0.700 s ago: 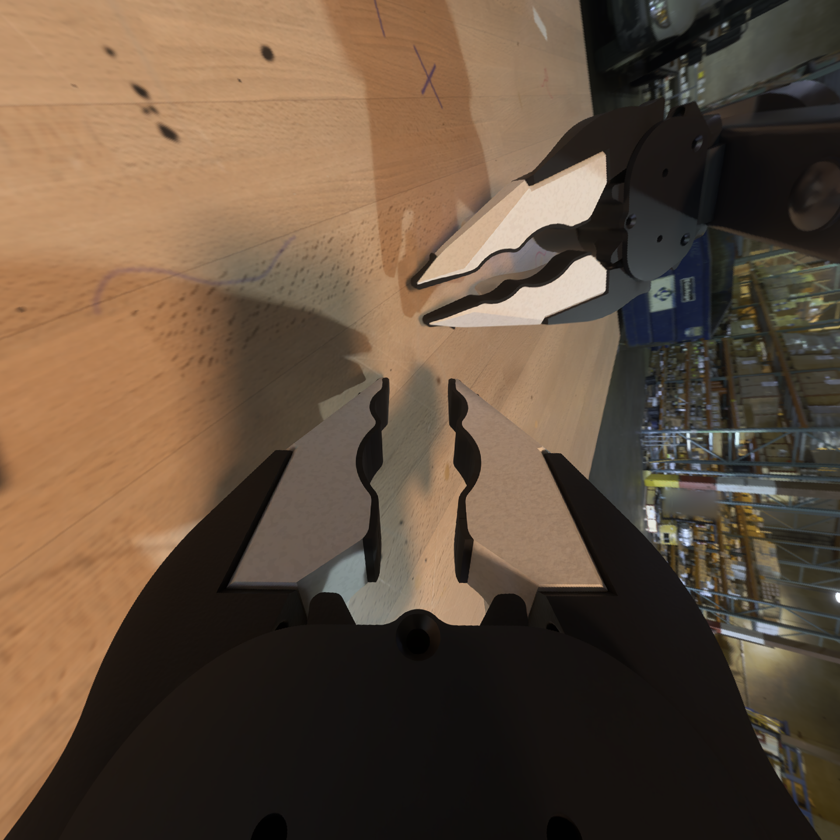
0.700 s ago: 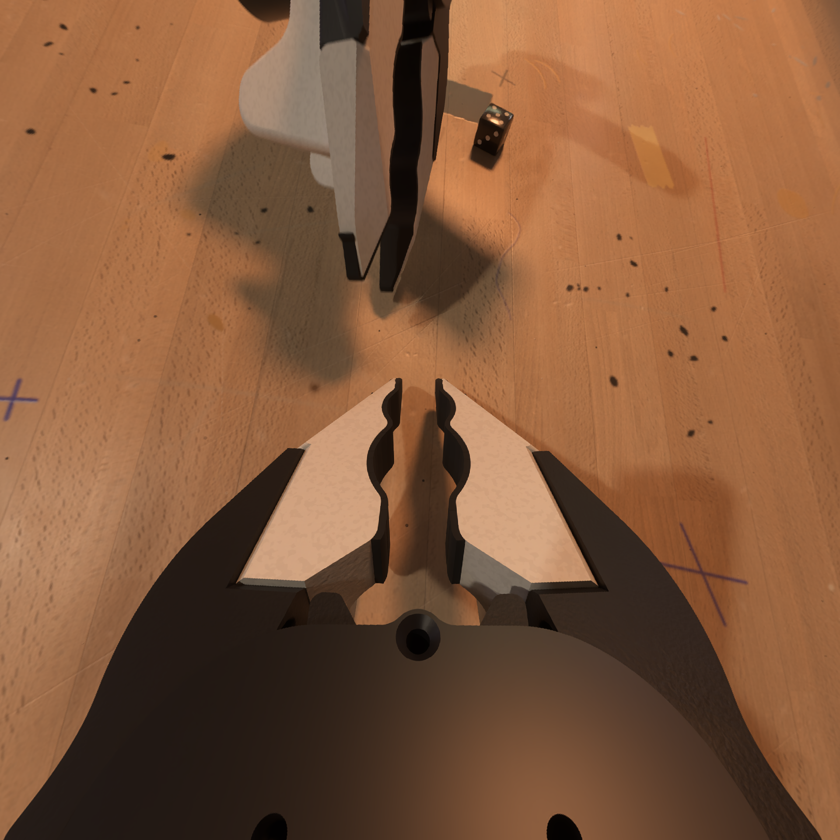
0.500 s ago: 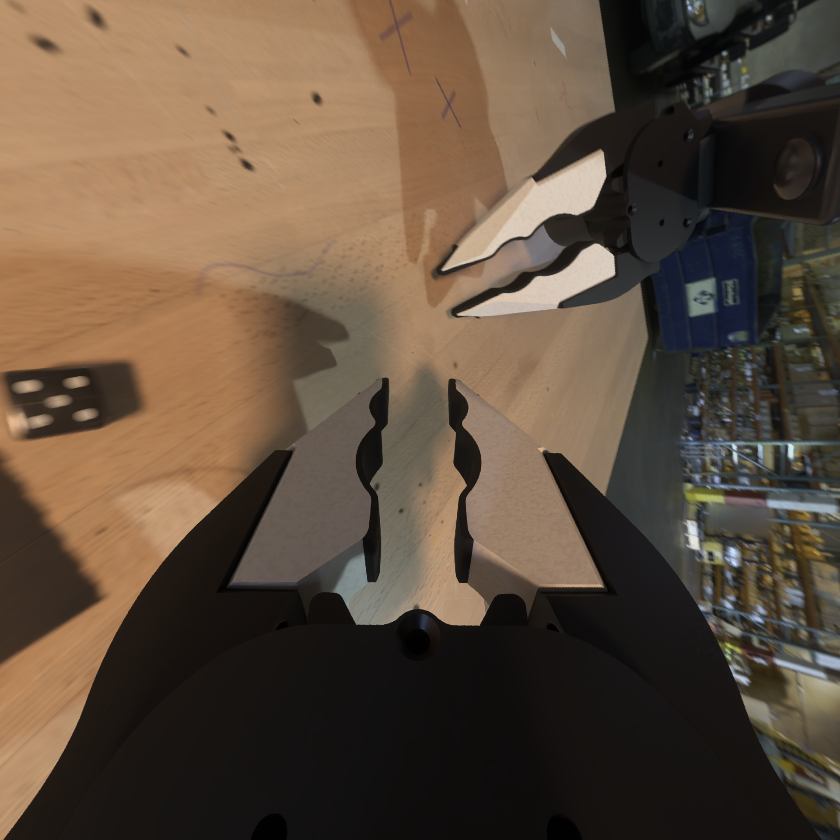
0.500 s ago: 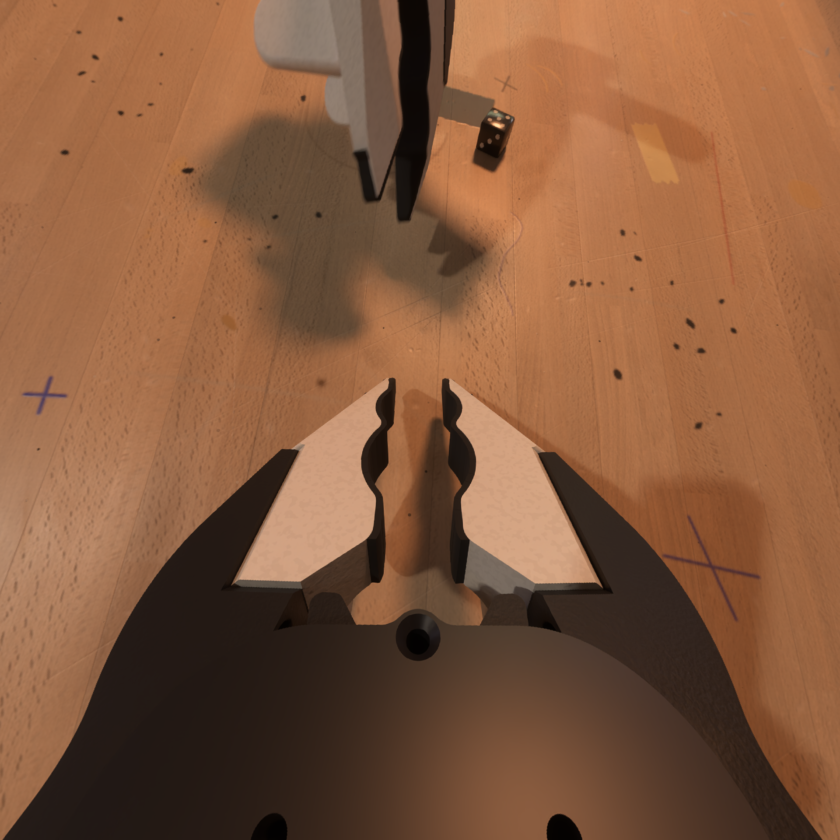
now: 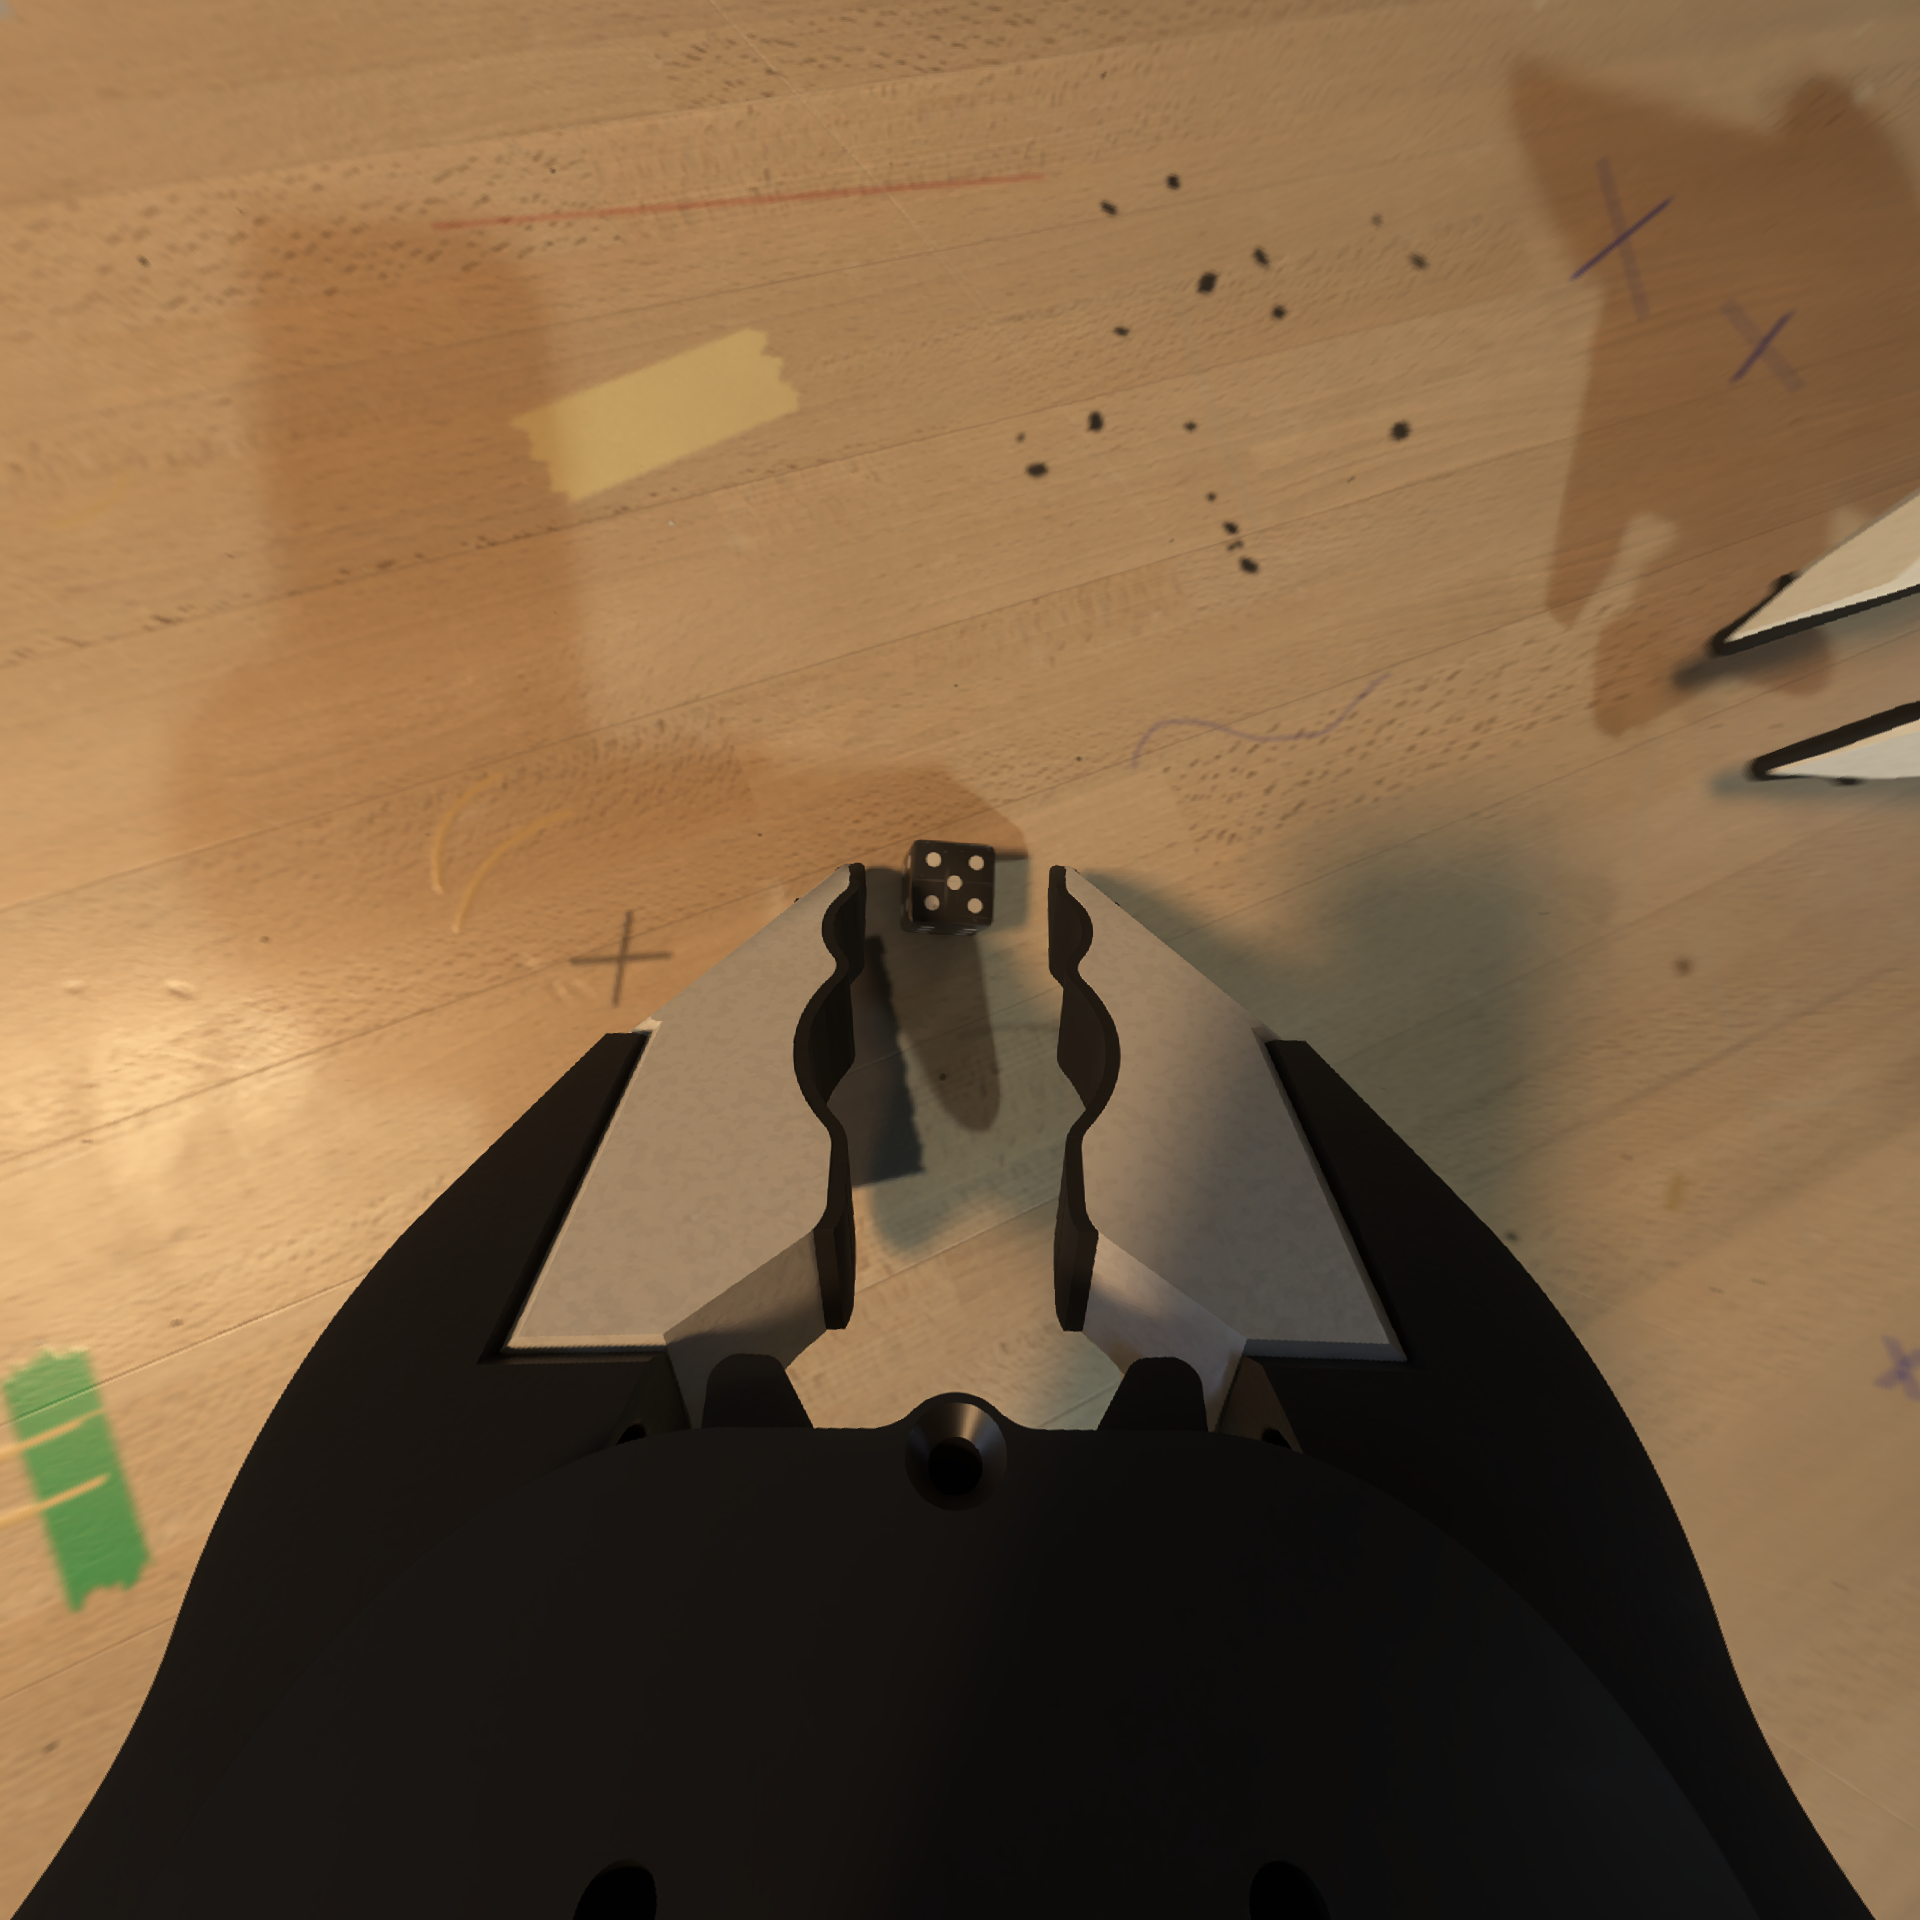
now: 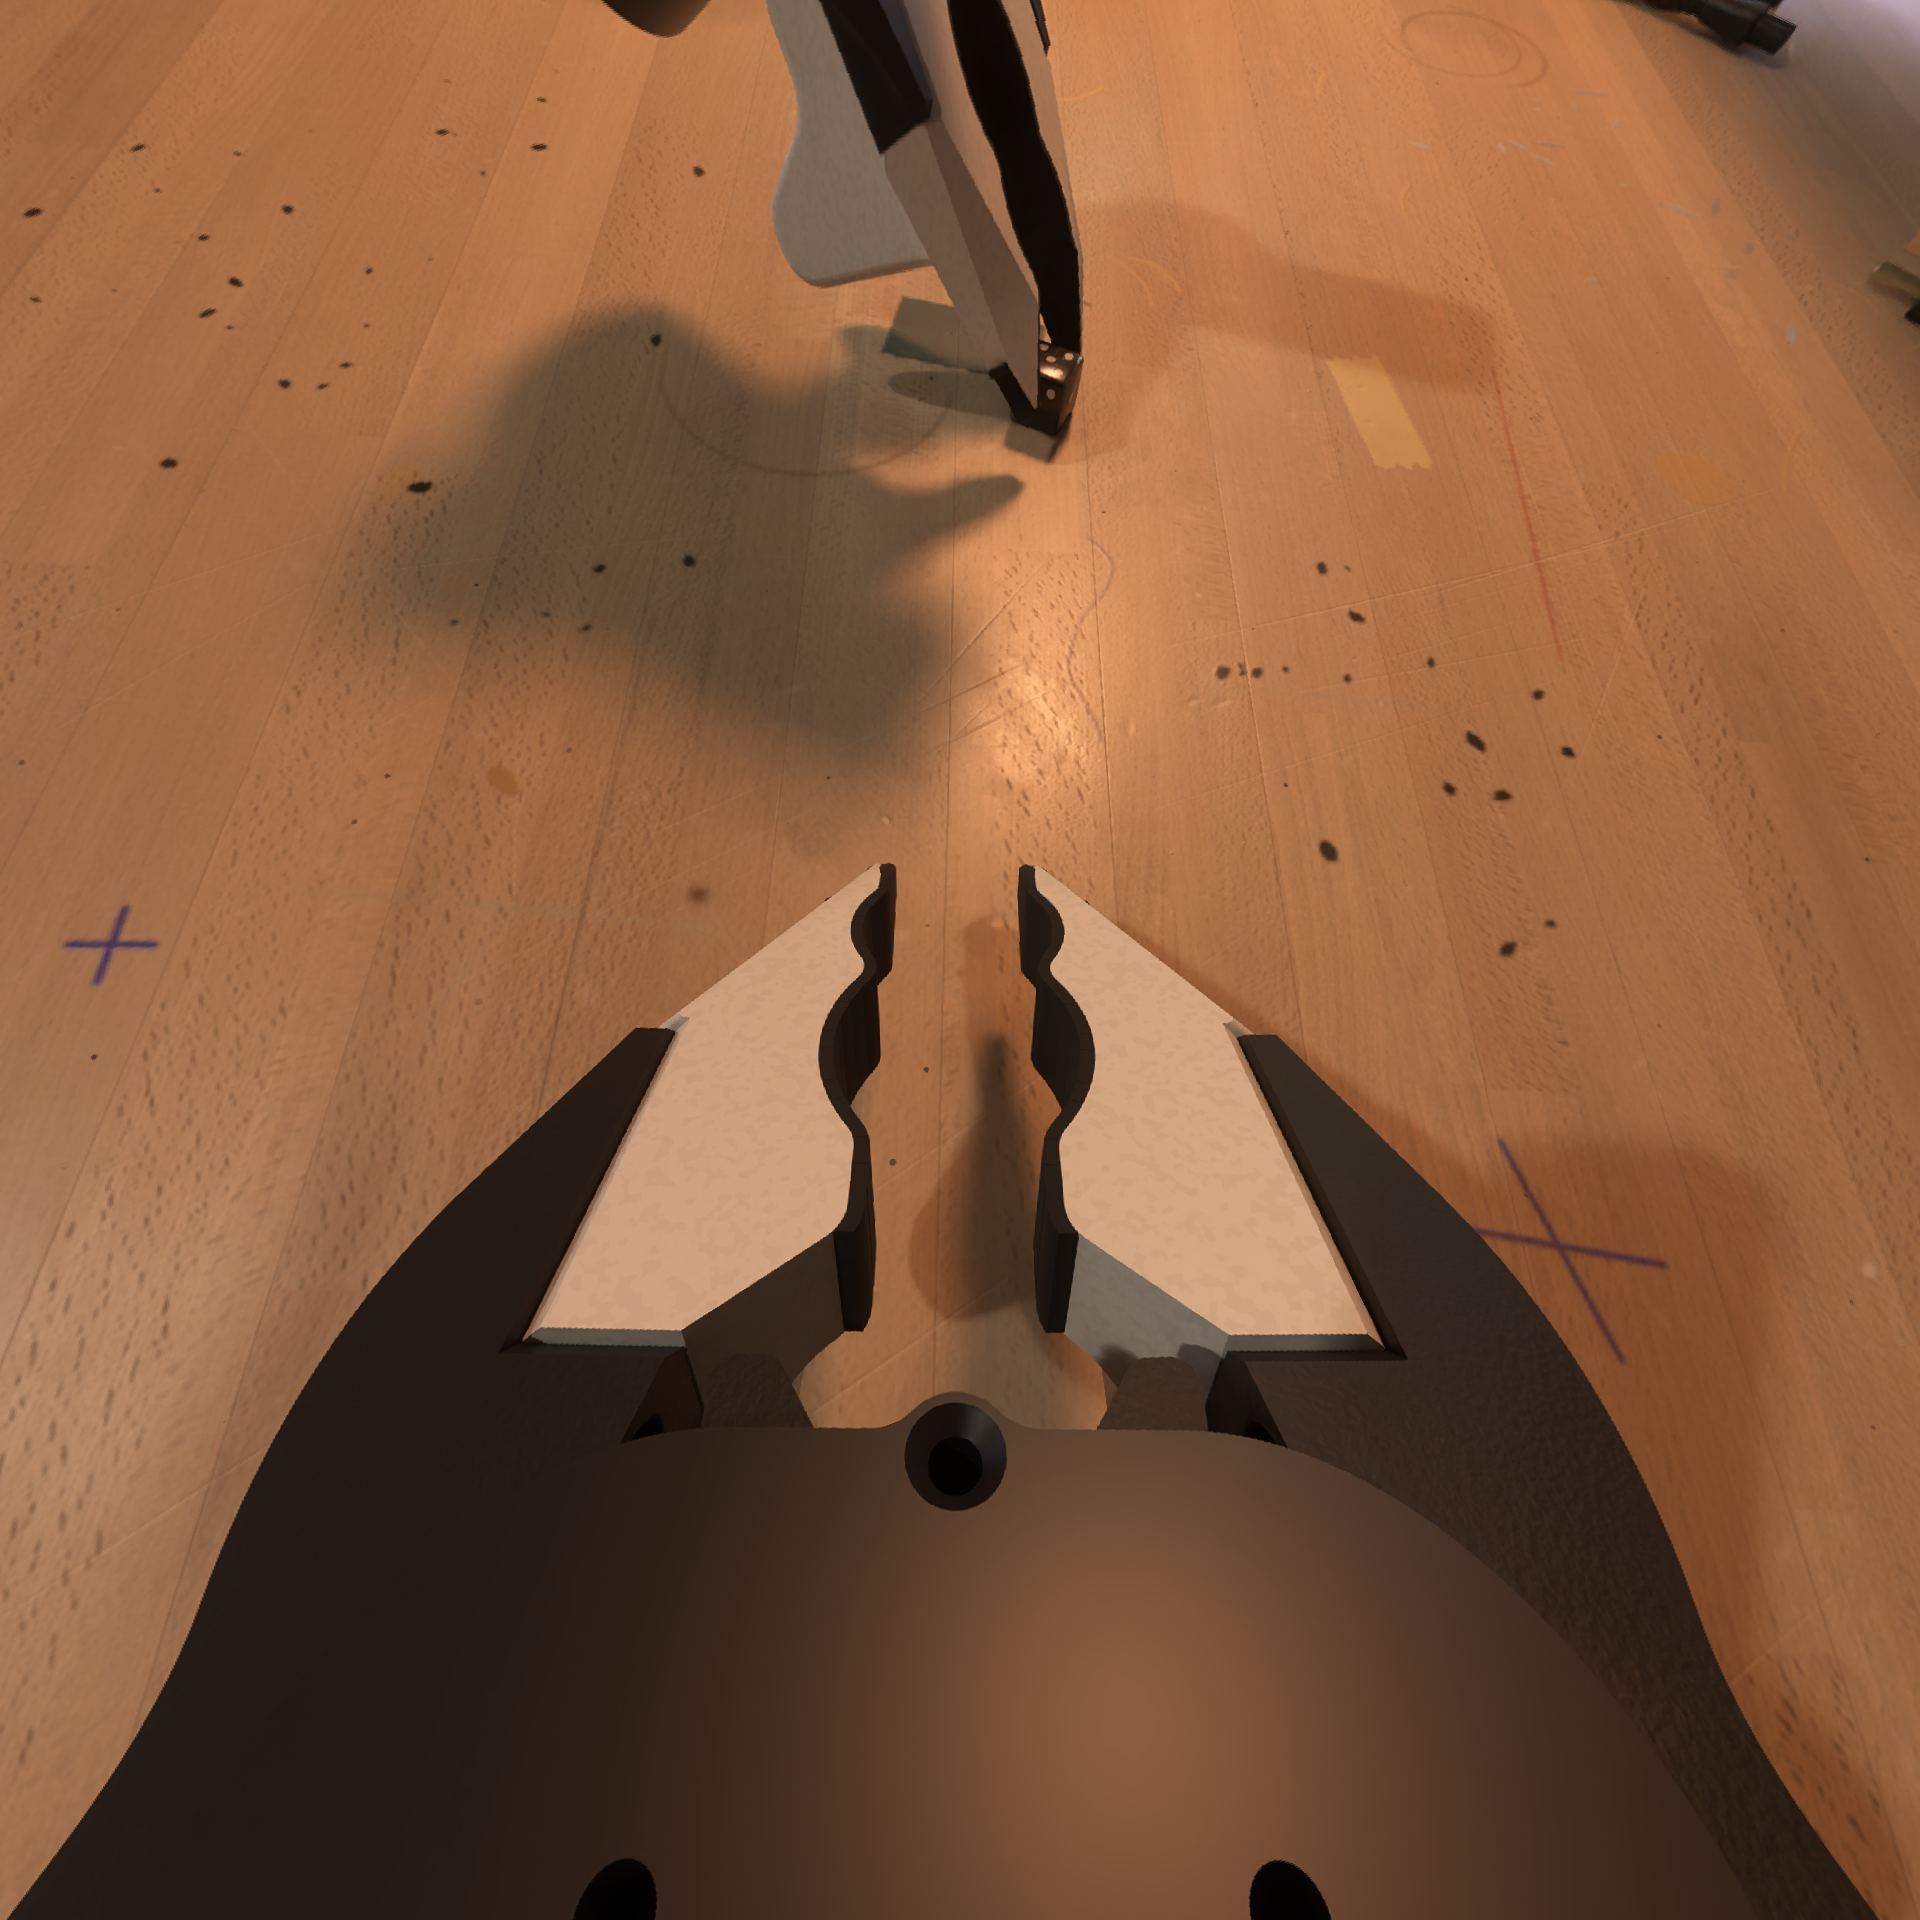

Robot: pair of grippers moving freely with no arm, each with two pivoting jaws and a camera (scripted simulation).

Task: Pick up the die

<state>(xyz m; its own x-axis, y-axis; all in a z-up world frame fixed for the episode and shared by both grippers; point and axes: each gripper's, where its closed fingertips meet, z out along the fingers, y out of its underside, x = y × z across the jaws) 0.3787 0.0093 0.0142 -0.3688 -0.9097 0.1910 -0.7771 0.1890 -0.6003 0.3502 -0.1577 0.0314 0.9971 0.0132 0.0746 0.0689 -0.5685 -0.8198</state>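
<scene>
The die (image 5: pixel 948 886) is small and black with white pips and sits on the wooden table (image 5: pixel 1039 644). My left gripper (image 5: pixel 956 878) is open, pointing down at the table. The die lies between its two fingertips, nearer the left one, and neither finger clamps it. In the right wrist view the left gripper's fingers (image 6: pixel 987 249) stand over the die (image 6: pixel 1058 366), which is partly hidden by them. My right gripper (image 6: pixel 954 878) is open and empty, low over the table well short of the die. Its fingertips (image 5: pixel 1808 613) show at the right edge of the left wrist view.
A yellow tape strip (image 5: pixel 655 410) lies beyond the die and a green tape strip (image 5: pixel 73 1475) lies at the left edge. Black specks (image 5: pixel 1236 540) and pen crosses (image 5: pixel 620 956) mark the wood. The yellow tape also shows in the right wrist view (image 6: pixel 1377 410).
My left gripper has swung round and come down over the die, which now lies between its tips, and its jaws have opened wider. My right gripper has opened a little and hardly moved.
</scene>
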